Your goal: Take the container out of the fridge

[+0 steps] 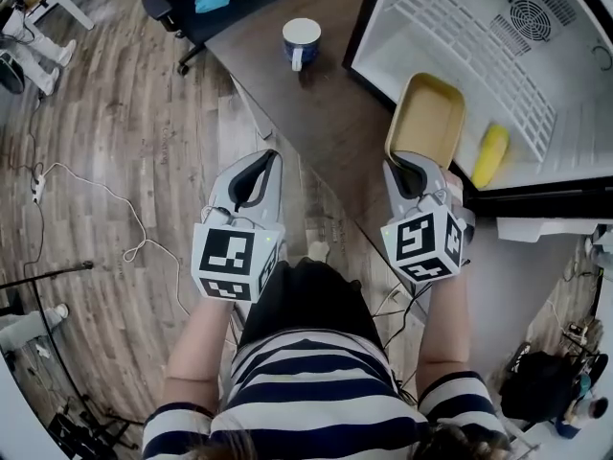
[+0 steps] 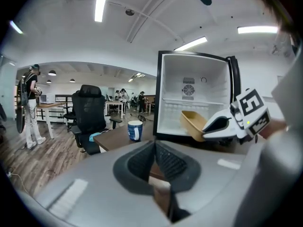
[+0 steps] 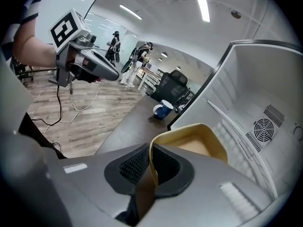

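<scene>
At the open fridge [image 1: 450, 8], right hand-held gripper [image 1: 407, 166] grips container [image 1: 428, 118]; left hand-held gripper [image 1: 257, 175] clenched; mug [image 1: 301, 42] nearby.

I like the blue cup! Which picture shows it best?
The head view: the blue cup sits sharp on the table, handle showing. The left gripper view shows the cup small, side on; the right gripper view, tiny.
</scene>
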A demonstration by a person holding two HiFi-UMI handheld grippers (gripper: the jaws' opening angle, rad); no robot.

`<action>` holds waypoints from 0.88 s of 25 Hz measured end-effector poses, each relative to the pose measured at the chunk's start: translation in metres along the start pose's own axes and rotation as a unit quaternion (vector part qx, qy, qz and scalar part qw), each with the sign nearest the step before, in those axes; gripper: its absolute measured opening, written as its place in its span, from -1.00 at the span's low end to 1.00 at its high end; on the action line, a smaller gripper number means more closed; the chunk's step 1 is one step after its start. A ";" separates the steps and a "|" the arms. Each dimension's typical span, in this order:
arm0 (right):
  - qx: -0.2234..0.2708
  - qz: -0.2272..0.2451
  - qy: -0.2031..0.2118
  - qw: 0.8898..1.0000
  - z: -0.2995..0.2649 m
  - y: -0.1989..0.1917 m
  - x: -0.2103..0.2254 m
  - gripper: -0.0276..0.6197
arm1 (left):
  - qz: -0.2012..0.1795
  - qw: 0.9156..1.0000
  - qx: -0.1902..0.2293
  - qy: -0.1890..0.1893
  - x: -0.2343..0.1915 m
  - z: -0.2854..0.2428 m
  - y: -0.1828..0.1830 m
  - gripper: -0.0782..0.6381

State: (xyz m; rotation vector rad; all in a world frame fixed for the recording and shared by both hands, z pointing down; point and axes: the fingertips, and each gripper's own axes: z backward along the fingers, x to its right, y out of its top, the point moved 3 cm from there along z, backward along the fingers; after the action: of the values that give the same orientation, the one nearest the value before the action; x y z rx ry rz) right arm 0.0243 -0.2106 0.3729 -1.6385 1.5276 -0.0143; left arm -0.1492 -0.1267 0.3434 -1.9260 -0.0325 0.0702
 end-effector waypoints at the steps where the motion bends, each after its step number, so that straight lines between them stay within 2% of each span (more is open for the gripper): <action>1: 0.001 -0.002 0.002 1.000 0.003 0.001 -0.004 -0.85 | 0.000 1.000 0.000 0.000 0.000 0.004 -0.001 -0.78; 11: 0.000 -0.025 0.009 1.000 0.033 0.011 -0.044 -0.85 | -0.004 1.000 0.005 -0.001 -0.003 0.046 -0.007 -0.78; 22: -0.001 -0.048 0.021 0.999 0.057 0.029 -0.078 -0.85 | 0.010 1.000 0.005 0.004 -0.016 0.076 -0.017 -0.78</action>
State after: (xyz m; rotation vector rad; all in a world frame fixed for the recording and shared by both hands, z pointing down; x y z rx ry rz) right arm 0.0130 -0.1109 0.3619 -1.7216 1.4797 -0.0990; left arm -0.1697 -0.0506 0.3332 -1.9167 -0.0081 0.0768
